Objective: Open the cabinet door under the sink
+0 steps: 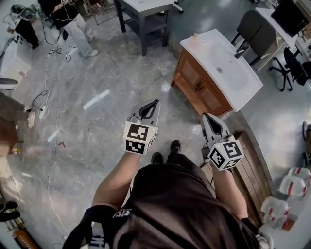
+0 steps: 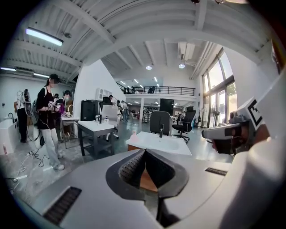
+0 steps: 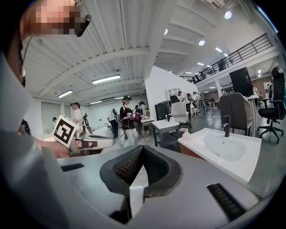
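Ahead of the person, on a glossy grey floor (image 1: 97, 102), a wooden cabinet (image 1: 187, 73) is seen under a white sink (image 1: 206, 46), well apart from both grippers. Its front is turned toward the person; the cabinet door (image 1: 206, 99) is shut, with a dark handle (image 1: 198, 88) showing near the middle. A black faucet (image 1: 239, 52) is mounted on the far rim of the sink, and a small pink bottle (image 1: 195, 38) is stood at the corner nearest a grey table (image 1: 146, 9). The left gripper (image 1: 155, 101) is held out over the floor, its jaws pressed together at the tips with nothing between them. The right gripper (image 1: 206, 116) is held beside it, nearer the cabinet, likewise closed and empty. Other people (image 1: 73, 24) are seen standing at the far left. A slatted wooden panel (image 1: 252, 170) is laid just beside the person's right arm.
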### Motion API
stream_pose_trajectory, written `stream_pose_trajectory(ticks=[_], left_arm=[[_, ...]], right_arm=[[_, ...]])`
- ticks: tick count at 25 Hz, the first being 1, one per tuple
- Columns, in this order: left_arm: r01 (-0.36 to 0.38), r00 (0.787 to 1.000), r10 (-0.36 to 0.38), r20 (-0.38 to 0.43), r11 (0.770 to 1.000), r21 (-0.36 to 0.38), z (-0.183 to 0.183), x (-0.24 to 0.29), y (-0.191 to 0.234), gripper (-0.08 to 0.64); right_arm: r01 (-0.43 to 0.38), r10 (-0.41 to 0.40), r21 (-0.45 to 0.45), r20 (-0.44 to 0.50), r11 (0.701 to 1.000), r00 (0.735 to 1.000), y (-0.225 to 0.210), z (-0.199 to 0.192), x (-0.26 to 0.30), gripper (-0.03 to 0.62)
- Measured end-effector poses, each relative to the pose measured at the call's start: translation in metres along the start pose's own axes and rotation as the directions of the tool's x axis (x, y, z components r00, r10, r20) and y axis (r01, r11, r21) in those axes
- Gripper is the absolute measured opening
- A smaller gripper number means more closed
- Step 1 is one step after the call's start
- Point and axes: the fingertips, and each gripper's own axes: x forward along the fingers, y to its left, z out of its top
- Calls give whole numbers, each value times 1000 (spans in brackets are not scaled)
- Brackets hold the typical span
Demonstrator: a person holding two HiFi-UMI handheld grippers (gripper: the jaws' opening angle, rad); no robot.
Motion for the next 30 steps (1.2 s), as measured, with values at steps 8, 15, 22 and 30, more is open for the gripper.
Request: stream_pose_trajectory(ticks=[8,15,22,30], left_arm=[[15,999,-14,-53,1000,17,11,88,25,17],[94,991,-91,-101,995,31,40,219,25,17],[226,961,-204,-185,968,107,66,346,5,17],[407,890,-368,-267,907,106,63,419,-21,17]], right_arm=[[12,-12,58,8,998,1000,-77,10,70,14],[55,-57,144,7,988,998,-178,24,144,14],[183,-183,223,-21,957,983,-297,19,170,14],[335,-327,259,-76,906,942,-340,10,166,14]])
